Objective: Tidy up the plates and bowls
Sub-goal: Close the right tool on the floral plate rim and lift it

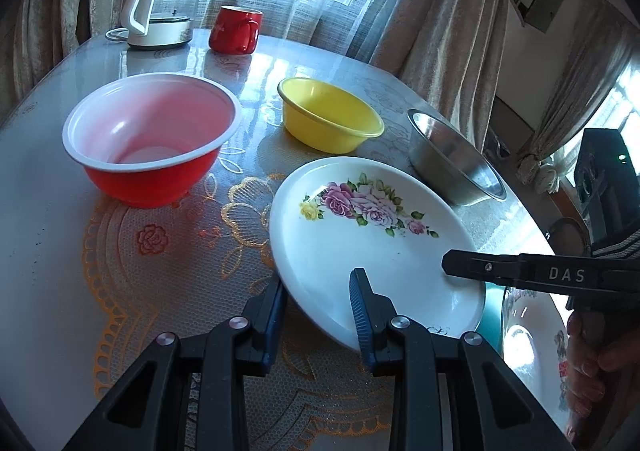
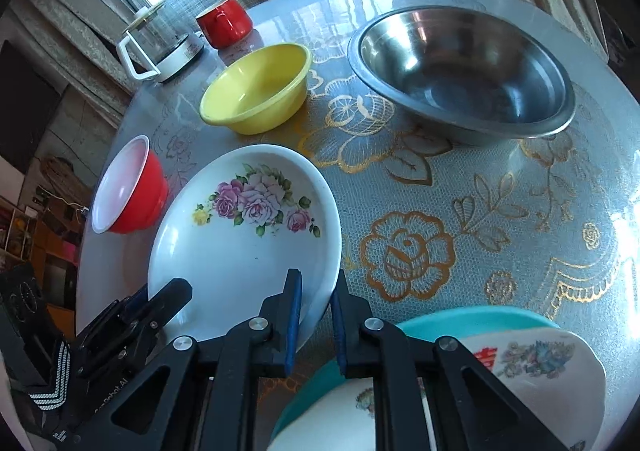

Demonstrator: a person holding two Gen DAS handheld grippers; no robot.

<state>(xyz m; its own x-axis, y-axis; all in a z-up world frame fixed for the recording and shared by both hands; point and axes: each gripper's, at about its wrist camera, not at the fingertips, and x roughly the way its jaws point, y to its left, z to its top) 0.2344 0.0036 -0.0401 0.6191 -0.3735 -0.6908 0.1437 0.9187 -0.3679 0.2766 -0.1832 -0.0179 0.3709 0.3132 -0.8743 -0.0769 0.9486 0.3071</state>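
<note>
glossy table (image 2: 500, 171) looks slippery; my 2 grippers (image 1: 318, 307) (image 2: 316, 311) clamp the flowered plate (image 2: 248, 235) by its rim, so it may slip.

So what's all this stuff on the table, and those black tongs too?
Flowered plate: one, white with pink roses, near table edge, gripped on both sides.
Red bowl: one, red outside, pale inside, left of plate.
Yellow bowl: one, behind plate.
Steel bowl: one, silver, right of yellow bowl.
Red mug: one, far side.
Kettle: one, white and glass, beside mug.
Teal plate: one, nearest edge, under patterned white dishes; their number unclear.
Left tongs: black, blue pads, straddling the flowered plate's rim.
Right tongs: black, blue pads, clamped on the plate's rim.
Hand: holding the right tongs.
</note>
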